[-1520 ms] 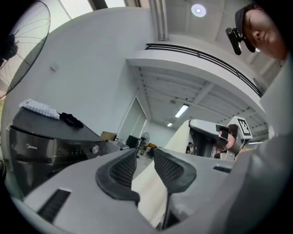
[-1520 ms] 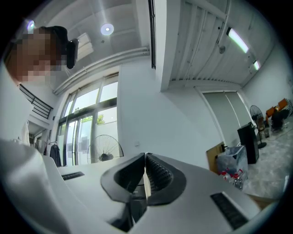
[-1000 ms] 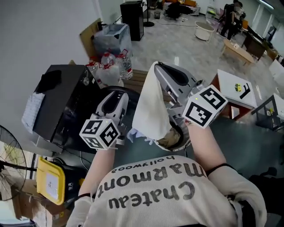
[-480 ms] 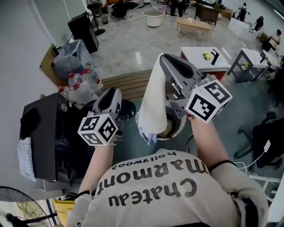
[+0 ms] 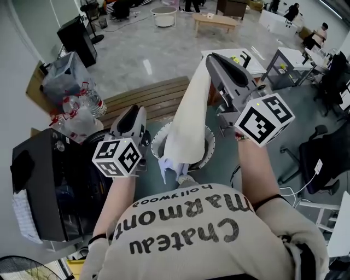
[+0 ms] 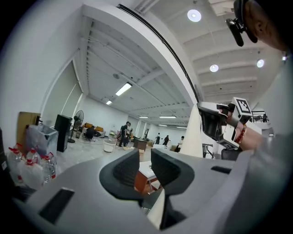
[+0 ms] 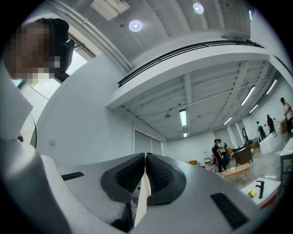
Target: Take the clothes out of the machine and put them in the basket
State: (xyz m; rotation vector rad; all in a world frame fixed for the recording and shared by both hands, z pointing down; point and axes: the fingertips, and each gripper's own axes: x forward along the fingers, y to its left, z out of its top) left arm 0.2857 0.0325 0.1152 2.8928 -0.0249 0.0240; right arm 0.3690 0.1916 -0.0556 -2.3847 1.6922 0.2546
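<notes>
A: Cloth (image 5: 188,126) is held where?
B: It is clamped in the closed right gripper (image 5: 217,59) and hung over the white basket (image 5: 210,146), whose inside is seemingly hidden by it; the left gripper (image 5: 133,111) is parted, empty, beside the black machine (image 5: 38,180).

You stand on a glossy grey floor (image 5: 164,54) in a big open hall. A white wall (image 5: 22,60) runs along your left, with a black tower (image 5: 74,34), a clear bag (image 5: 61,76) and bottles (image 5: 82,104) near it. A slatted wood bench (image 5: 147,98) lies ahead of you. Beyond it are a white tub (image 5: 164,16) and a low wood table (image 5: 214,21). Overhead, round lamps (image 6: 194,15) and strip lights (image 6: 123,88) are lit on a white ceiling (image 6: 151,55). People (image 6: 124,133) stand far off.
</notes>
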